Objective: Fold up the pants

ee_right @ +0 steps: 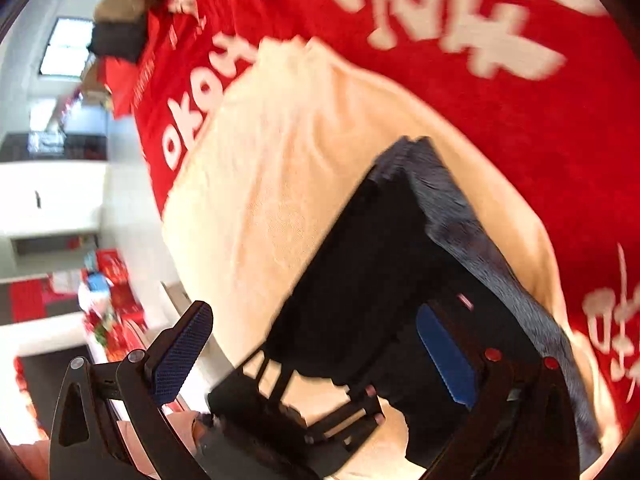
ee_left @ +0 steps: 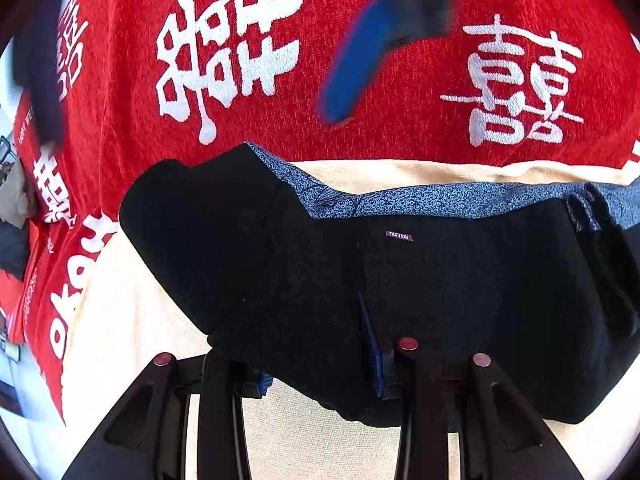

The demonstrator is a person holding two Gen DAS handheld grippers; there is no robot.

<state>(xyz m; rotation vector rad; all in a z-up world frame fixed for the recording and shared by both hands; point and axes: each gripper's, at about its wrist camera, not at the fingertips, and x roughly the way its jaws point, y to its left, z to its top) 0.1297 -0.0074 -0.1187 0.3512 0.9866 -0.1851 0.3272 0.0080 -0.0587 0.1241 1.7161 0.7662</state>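
pants: black pants (ee_left: 400, 280) lie bunched in a partly folded stack on a cream cloth (ee_left: 120, 320), patterned blue lining showing along the far edge
left gripper: left gripper (ee_left: 320, 376) is clamped on the near edge of the pants, black fabric pinched between its pads, likely to carry or pin the fold
right gripper: right gripper (ee_right: 316, 360) hangs with jaws wide apart, holding nothing, over the stack
bedding: red blanket (ee_left: 360, 140) with white characters lies under the cream cloth

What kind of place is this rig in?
Probably a home or small shop room: black pants lie on a cream towel over a red printed cloth, with a window and cluttered red packages behind.
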